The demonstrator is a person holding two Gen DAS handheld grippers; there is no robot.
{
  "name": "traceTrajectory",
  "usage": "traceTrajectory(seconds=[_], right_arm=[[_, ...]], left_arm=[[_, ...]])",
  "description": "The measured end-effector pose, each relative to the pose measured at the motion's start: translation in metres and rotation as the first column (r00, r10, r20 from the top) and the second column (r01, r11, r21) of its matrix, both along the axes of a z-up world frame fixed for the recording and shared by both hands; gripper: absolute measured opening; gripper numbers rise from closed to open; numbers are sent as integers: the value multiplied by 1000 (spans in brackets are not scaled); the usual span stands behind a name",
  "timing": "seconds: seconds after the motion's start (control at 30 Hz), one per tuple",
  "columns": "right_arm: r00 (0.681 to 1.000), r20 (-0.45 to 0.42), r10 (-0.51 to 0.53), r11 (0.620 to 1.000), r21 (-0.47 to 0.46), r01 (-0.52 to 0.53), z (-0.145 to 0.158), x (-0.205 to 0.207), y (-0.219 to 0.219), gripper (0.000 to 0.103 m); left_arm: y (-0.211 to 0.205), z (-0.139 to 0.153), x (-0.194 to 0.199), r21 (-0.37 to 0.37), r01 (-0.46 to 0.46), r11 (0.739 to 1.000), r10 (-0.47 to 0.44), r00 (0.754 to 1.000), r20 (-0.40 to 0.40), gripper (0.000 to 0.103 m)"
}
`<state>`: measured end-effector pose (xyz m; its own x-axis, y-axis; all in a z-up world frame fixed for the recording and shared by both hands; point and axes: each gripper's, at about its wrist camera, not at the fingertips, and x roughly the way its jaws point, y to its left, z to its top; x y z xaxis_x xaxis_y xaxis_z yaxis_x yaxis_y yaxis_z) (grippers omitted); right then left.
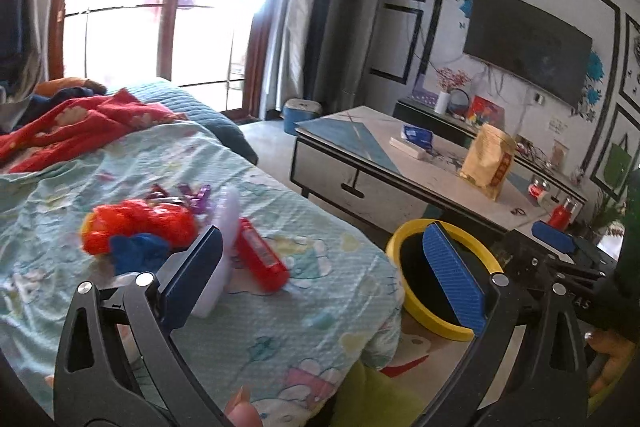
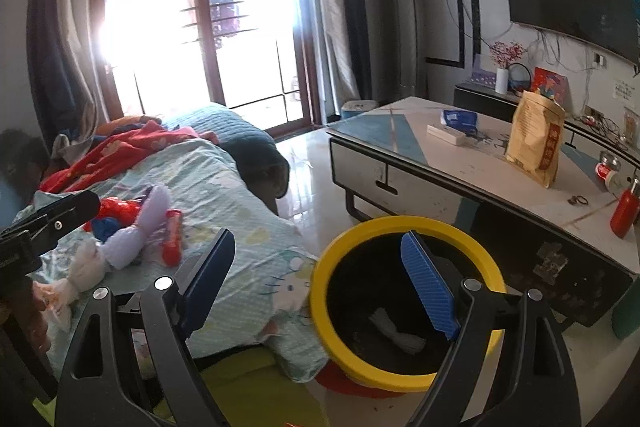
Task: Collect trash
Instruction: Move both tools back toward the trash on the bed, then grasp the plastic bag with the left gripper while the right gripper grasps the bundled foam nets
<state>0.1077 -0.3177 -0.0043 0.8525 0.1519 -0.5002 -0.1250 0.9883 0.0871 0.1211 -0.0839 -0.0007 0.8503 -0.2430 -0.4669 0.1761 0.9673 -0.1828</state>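
Left gripper (image 1: 320, 275) fingers wide apart, holding nothing, above the bed (image 1: 280, 327) edge. Right gripper (image 2: 320, 287) likewise spread and empty over the yellow-rimmed trash bin (image 2: 320, 303), which stands on the floor against the bed. Crumpled white trash (image 2: 396, 331) lies inside the bin; red tube (image 1: 262, 254) and plush toy (image 2: 132, 235) lie on the bedsheet.

One bin (image 2: 404, 307), two red bottles (image 2: 173, 243) (image 2: 624, 213)

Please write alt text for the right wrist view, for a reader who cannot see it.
The open right gripper hangs over a yellow-rimmed bin with white trash inside. Left, a bed holds a red tube and toys.
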Motion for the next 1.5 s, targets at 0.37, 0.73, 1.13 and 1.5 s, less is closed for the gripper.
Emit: traceTrajectory(seconds=[0.37,0.73,1.13,1.5], right_arm=[[995,5,98,995,-30,-98,5,-8,46,83],[979,-10,203,979,-29,-203,9,-9,92,86],[950,-71,303,952,-17,-305,1,5,143,86],[922,-155,354,933,-16,-360,-21,36,199,86]], left_arm=[[45,-1,-10,-17,-87,996,87,996,2,92],[99,-4,-11,-46,-194,980,194,981,-15,92],[165,-5,-8,-67,-314,947,310,949,-62,92],[206,-29,28,-112,-298,948,272,942,-198,78]])
